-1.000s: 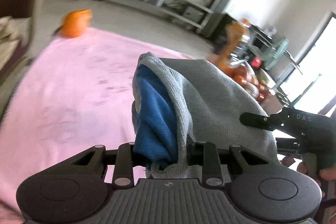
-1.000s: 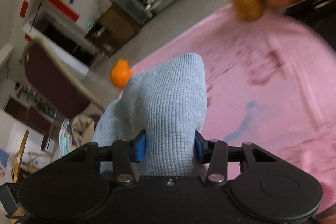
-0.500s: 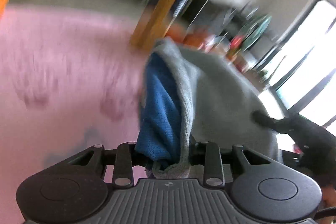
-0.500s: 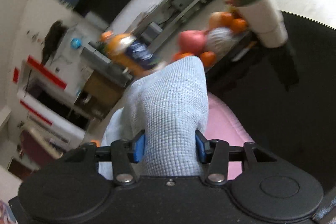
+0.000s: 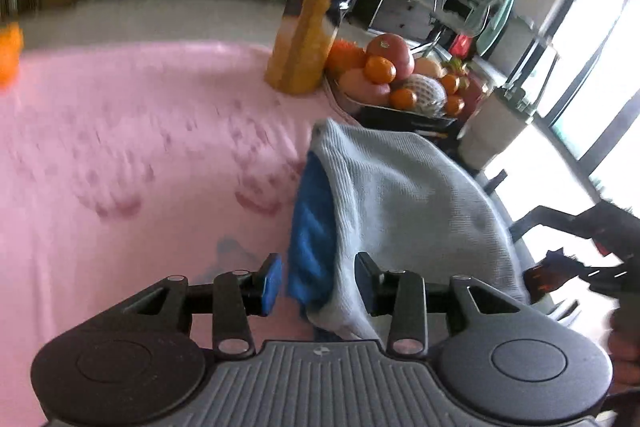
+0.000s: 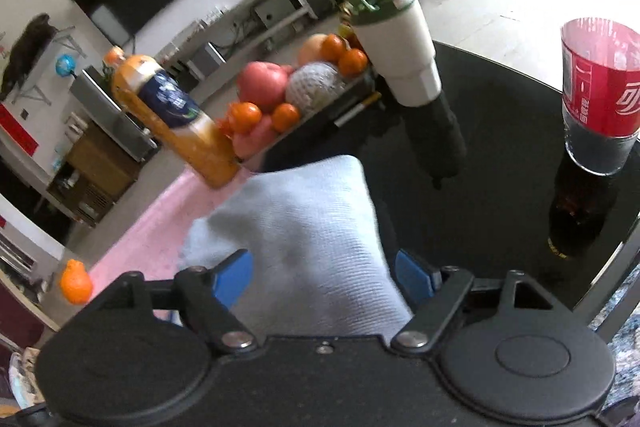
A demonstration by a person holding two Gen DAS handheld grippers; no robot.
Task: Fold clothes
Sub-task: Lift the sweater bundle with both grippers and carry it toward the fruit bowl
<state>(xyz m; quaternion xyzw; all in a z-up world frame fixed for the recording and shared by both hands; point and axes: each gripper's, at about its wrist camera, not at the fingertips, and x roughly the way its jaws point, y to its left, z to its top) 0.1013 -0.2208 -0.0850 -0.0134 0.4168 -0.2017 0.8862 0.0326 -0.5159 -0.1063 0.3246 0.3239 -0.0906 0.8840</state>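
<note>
Garment (image 5: pixel 404 195) lies lengthwise, pointing toward fruit tray (image 5: pixel 400 115).

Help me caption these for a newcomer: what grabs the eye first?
The folded pale grey knit garment with a blue lining fills the foreground on the pink tablecloth, lying between the opening jaws of both the left gripper and the right gripper. Behind it stand a tall orange juice bottle and a tray of oranges and apples.
</note>
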